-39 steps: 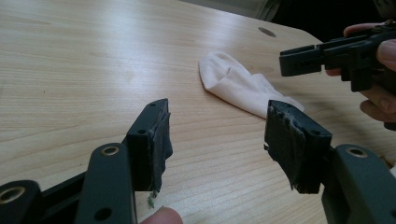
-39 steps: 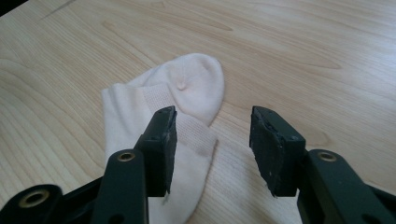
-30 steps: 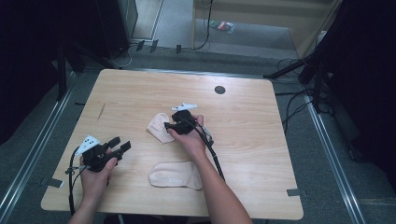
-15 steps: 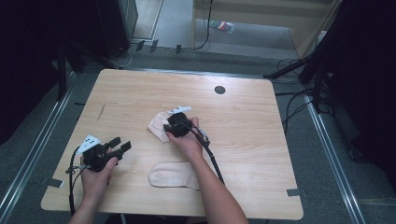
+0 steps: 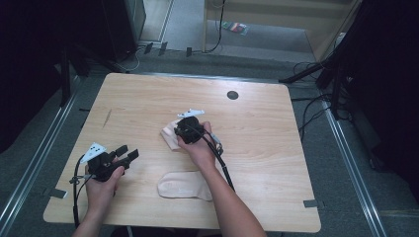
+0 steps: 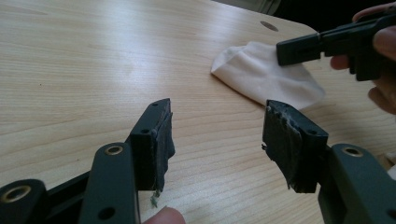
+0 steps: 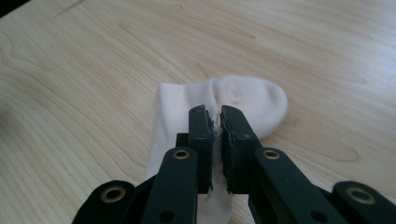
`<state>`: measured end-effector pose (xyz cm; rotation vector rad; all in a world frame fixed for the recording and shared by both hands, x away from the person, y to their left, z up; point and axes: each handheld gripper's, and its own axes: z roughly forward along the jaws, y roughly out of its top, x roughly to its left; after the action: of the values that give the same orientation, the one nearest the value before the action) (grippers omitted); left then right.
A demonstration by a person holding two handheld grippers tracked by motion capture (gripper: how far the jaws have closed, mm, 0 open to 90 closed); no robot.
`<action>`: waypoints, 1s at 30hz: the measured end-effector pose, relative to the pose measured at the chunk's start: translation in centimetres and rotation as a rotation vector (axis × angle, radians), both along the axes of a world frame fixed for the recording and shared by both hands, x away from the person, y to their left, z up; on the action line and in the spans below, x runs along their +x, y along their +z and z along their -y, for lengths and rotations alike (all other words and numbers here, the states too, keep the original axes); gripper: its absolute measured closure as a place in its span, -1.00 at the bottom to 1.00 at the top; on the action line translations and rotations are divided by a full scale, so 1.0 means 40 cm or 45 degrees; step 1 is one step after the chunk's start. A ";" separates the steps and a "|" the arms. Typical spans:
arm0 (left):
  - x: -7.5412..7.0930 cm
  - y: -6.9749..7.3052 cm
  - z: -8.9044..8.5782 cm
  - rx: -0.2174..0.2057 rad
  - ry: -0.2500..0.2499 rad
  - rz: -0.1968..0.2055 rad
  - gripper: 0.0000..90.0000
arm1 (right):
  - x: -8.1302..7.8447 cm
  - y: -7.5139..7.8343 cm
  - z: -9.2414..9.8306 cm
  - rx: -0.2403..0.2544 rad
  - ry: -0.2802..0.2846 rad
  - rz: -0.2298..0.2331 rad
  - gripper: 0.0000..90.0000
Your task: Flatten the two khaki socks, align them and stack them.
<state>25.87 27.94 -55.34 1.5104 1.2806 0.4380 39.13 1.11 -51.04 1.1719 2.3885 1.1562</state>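
A folded pale sock (image 5: 169,137) (image 7: 247,100) (image 6: 261,74) lies near the middle of the wooden table (image 5: 148,98). My right gripper (image 5: 181,132) (image 7: 215,116) is over it, and its jaws have just been closing, with a pinch of the sock's fabric caught between the pads. A second pale sock (image 5: 185,185) lies flat near the front edge, beside the right forearm. My left gripper (image 5: 127,152) (image 6: 217,121) hovers at the front left, open and empty, pointing toward the folded sock. The right gripper's jaw (image 6: 299,49) shows above that sock in the left gripper view.
A round dark cable hole (image 5: 232,95) sits toward the table's back edge. Bare wood stretches across the back and right of the table. Dark equipment, stands and cables (image 5: 316,106) ring the table on the floor.
The right gripper's jaws have closed onto the folded sock, after standing apart over it. The left hand and the flat sock have kept their places.
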 end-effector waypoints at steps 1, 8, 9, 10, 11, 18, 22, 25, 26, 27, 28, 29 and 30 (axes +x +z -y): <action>0.000 0.000 0.000 0.000 0.000 0.000 -0.03 | 0.000 0.000 0.000 0.000 0.000 0.000 0.86; 0.000 0.000 0.000 -0.005 0.000 -0.002 -0.03 | -0.020 0.027 0.010 -0.035 -0.001 0.025 0.86; 0.000 0.000 0.000 -0.005 0.000 -0.002 -0.03 | -0.020 0.027 0.010 -0.035 -0.001 0.025 0.86; 0.000 0.000 0.000 -0.004 0.000 -0.005 -0.03 | -0.023 0.024 0.015 -0.039 -0.004 0.021 0.87; 0.001 0.000 0.000 -0.004 0.000 -0.006 -0.03 | -0.024 0.024 0.019 -0.044 -0.003 0.022 0.87; 0.002 0.000 -0.001 -0.003 -0.003 -0.007 -0.03 | -0.037 0.039 0.038 -0.014 -0.017 0.046 0.89; 0.002 0.000 -0.001 -0.001 -0.003 -0.008 -0.03 | -0.049 0.058 0.033 0.005 0.002 0.056 0.90; 0.002 0.000 -0.001 0.003 -0.005 -0.009 -0.03 | -0.060 0.075 0.024 0.031 0.015 0.060 0.90; 0.002 0.000 0.000 0.003 -0.005 -0.005 -0.03 | -0.071 0.098 0.012 0.071 0.040 0.074 0.90; 0.002 0.000 0.000 0.003 -0.005 -0.005 -0.04 | -0.071 0.098 0.012 0.071 0.040 0.074 0.90; 0.002 0.000 0.000 0.002 -0.004 -0.005 -0.04 | -0.078 0.111 0.006 0.098 0.054 0.079 0.90; 0.002 0.000 0.000 0.001 -0.004 -0.006 -0.04 | -0.091 0.141 -0.005 0.163 0.087 0.091 0.90; 0.002 0.000 0.001 -0.001 -0.001 -0.004 -0.04 | -0.098 0.156 -0.009 0.203 0.097 0.084 0.90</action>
<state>25.94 27.92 -55.35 1.5116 1.2822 0.4351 35.22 1.47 -44.78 1.0785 2.3466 1.4102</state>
